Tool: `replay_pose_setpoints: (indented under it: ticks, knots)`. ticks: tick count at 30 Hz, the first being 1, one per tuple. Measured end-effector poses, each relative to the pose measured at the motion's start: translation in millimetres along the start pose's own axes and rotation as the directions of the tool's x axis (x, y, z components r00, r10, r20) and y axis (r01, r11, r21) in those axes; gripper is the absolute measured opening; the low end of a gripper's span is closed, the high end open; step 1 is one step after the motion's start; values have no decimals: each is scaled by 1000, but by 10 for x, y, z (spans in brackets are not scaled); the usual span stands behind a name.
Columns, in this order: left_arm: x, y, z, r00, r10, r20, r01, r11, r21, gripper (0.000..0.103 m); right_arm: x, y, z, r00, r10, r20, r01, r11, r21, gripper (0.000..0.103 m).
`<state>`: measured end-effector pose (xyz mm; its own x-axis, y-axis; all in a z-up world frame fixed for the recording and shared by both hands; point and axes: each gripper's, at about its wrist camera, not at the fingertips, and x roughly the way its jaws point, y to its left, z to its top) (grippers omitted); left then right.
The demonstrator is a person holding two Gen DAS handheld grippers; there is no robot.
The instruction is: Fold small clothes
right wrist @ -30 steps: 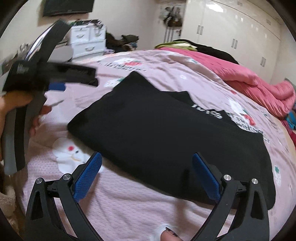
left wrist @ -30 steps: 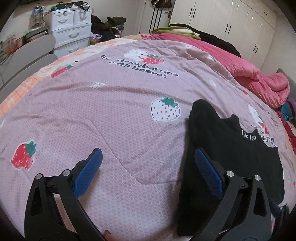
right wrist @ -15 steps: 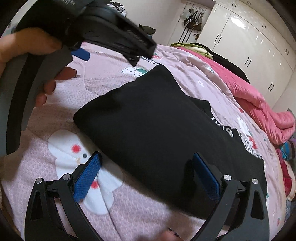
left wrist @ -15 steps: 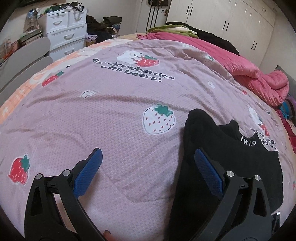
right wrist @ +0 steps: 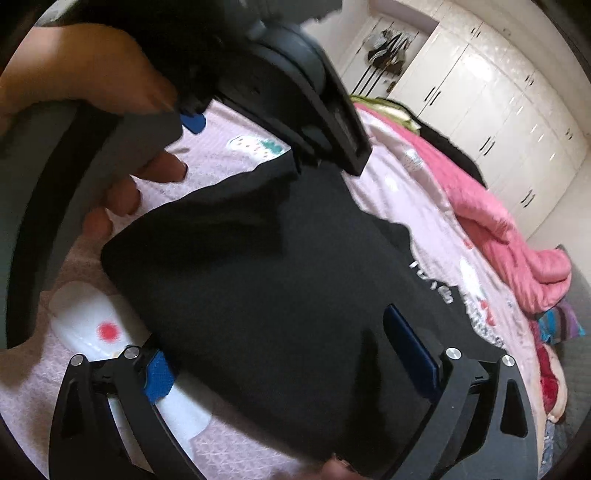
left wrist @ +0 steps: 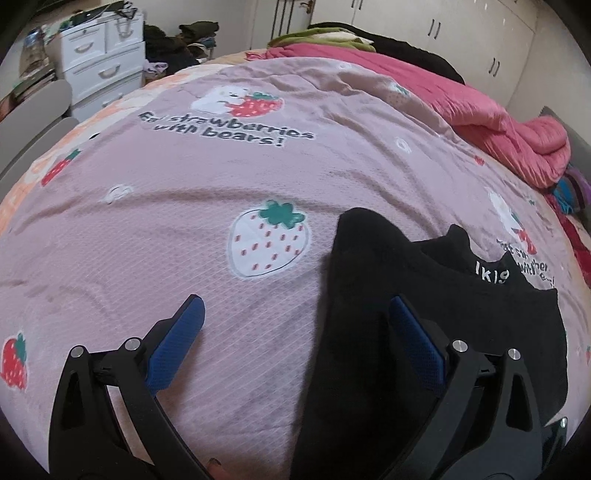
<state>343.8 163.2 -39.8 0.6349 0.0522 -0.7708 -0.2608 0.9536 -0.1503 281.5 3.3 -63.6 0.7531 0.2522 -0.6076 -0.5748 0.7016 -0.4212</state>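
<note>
Left wrist view: left tongs [left wrist: 295, 321] spread wide, nothing between the blue pads [left wrist: 173, 350]. Left finger over bare pink bedspread [left wrist: 221, 155]; right finger over the left edge of the black garment [left wrist: 461, 317]. Garment laid flat on the bed at lower right of the view, partly folded, with white lettering [left wrist: 491, 277] near its far edge. Contact between pads and cloth not determinable. White strawberry print [left wrist: 267, 242] just left of the garment's upper corner. Pink quilt [left wrist: 498, 122] bunched along the far right side of the bed. White drawer unit [left wrist: 99, 66] beyond the bed at upper left, white wardrobe doors [left wrist: 461, 33] at upper right.

Right wrist view: right tongs [right wrist: 277, 339] partly spread, jaws just closing in, near edge of the black garment [right wrist: 277, 277] between them. Left pad [right wrist: 159, 376] half hidden beneath the cloth edge, right pad [right wrist: 410, 354] standing above the cloth; no firm pinch visible. Garment central on the bedspread [right wrist: 229, 443], running away towards upper right. Left tongs [right wrist: 295, 99] and the hand [right wrist: 92, 81] holding them visible at upper left, blurred, positioned over the garment's far left corner. Pink quilt [right wrist: 491, 229] at right, wardrobe doors [right wrist: 498, 99] behind.
</note>
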Motion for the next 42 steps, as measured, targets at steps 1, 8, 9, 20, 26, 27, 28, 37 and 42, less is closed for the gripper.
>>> replay_pose_setpoints:
  ticks: [1,8,9,20,26,27,28,37,42]
  knots:
    - [13,-18,10,1000,-9,-4,9,1000,5,93,-13,-15,-4,1000,8,8,-8,1000,0,71]
    - [113,-107,31,999,-35,-33,36,999,25,93,-207,-74,-40,995,14,100,-15,1000,11,22]
    - [124,-111,24,998,-44,-38,44,999,24,93,-217,-108,-44,994,15,107,-18,1000,23,21]
    - [44,-329,-40,967,-255,-25,255,967,-7,40,-470,-472,-174,980,-34,197,-2,984,179,12]
    - [-185,-588,-67,933,-358,28,357,934,26,20,-697,-618,-322,973,-75,218,16,966,258,10]
    - [-246,-643,-65,927,-373,39,372,928,36,19,-734,-673,-359,972,-85,221,21,961,276,10]
    - [-289,-690,-66,924,-379,48,377,925,48,19,-763,-693,-379,970,-93,222,27,958,284,10]
    - [-622,-1372,-48,908,-412,72,396,903,169,19,-969,-1084,-672,964,-158,212,55,905,423,10]
    - [-632,-1798,-68,911,-410,41,392,892,223,20,-1039,-1357,-879,968,-168,186,44,845,533,9]
